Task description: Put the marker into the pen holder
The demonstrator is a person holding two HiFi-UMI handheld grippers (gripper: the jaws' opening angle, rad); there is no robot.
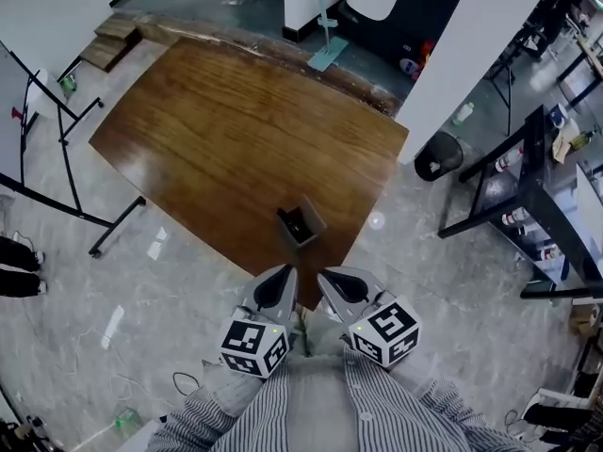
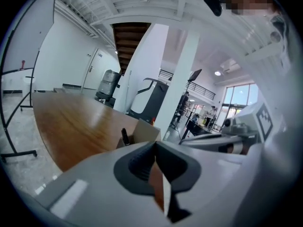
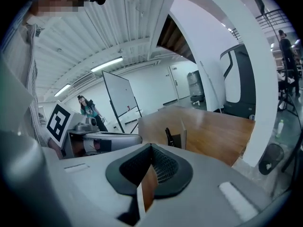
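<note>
A small brown pen holder [image 1: 301, 225] stands near the front corner of the wooden table [image 1: 226, 130]. A black marker [image 1: 294, 222] stands in it, its tip above the rim. In the left gripper view the marker [image 2: 124, 136] shows in the holder [image 2: 142, 132], and in the right gripper view the marker [image 3: 168, 136] sticks up from the holder [image 3: 182, 135]. My left gripper [image 1: 280, 285] and right gripper [image 1: 334, 285] hang side by side just short of the table's corner, close to my body. Both are shut and hold nothing, as the left gripper [image 2: 155, 148] and right gripper [image 3: 151, 150] show up close.
A black-framed whiteboard stand [image 1: 66, 139] is left of the table. Right of the table are a white pillar [image 1: 471, 55], a black bin [image 1: 438, 155] and a black shelf rack [image 1: 537, 205]. A person [image 3: 87, 109] stands far off.
</note>
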